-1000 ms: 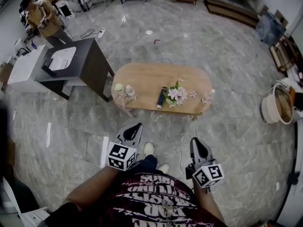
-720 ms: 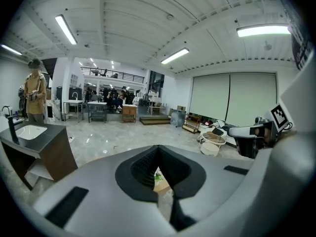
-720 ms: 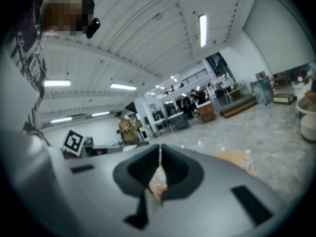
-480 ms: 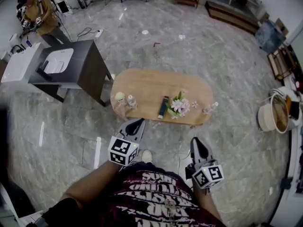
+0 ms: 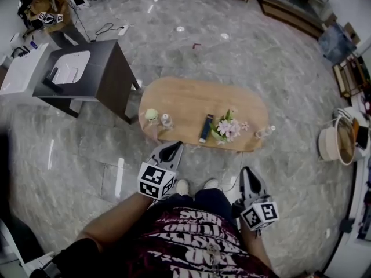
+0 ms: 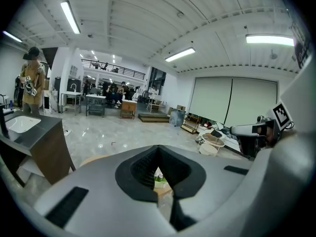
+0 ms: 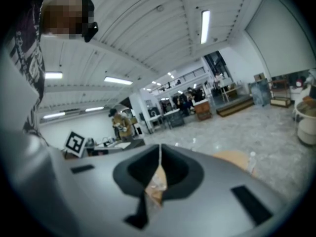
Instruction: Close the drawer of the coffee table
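Observation:
The oval wooden coffee table [image 5: 191, 100] stands mid-floor in the head view; its drawer shows in no view. On its top lie a dark remote [image 5: 206, 128], a small bunch of flowers [image 5: 229, 129] and two little bottles [image 5: 166, 121]. My left gripper [image 5: 172, 149] is shut and empty, its tips just short of the table's near edge. My right gripper [image 5: 248, 172] is also shut and empty, a bit farther back, near the table's right end. In the left gripper view the closed left gripper [image 6: 159, 152] lets flowers [image 6: 159, 177] show through its notch.
A dark cabinet with a white sink [image 5: 87, 77] stands left of the table. A person [image 5: 46, 10] stands at the far left corner. A round white basket [image 5: 336, 143] sits on the floor at the right. My shoes [image 5: 182, 186] are just behind the grippers.
I have stepped closer to the coffee table; both shut grippers have moved forward toward its near edge, the left one nearly reaching it.

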Demonstrator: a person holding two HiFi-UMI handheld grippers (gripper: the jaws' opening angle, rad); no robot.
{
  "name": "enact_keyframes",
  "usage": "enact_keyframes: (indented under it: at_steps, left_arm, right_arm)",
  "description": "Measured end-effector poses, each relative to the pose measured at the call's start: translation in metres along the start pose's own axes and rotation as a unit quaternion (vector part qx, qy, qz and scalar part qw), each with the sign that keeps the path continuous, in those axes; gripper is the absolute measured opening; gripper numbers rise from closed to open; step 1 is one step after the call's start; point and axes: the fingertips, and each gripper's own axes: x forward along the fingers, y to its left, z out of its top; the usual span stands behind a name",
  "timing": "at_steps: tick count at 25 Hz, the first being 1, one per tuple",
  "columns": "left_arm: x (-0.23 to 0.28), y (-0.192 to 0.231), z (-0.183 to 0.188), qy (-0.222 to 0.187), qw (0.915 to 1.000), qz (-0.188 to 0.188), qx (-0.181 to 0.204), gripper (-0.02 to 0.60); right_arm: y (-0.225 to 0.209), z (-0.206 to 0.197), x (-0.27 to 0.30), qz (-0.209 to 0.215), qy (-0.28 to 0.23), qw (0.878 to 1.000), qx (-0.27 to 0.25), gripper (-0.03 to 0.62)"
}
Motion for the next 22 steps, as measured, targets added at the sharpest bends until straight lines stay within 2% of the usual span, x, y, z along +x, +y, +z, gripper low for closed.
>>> enact_keyframes:
  at_steps: [6, 12, 22]
  left_arm:
    - [0.009, 0.014, -0.005, 0.006, 0.9998, 0.010, -0.013, 0.021]
    - [0.025, 0.014, 0.000, 0.008, 0.9996, 0.021, -0.017, 0.021]
    - [0.075, 0.006, -0.010, 0.039, 0.9986, 0.026, -0.025, 0.021]
  right_arm:
    - [0.003, -0.003, 0.019, 0.016, 0.018, 1.000, -0.004, 0.035]
    - [-0.018, 0.006, 0.031, 0.020, 0.019, 1.000, 0.002, 0.035]
    - [-0.073, 0.006, 0.043, 0.009, 0.033, 0.999, 0.019, 0.035]
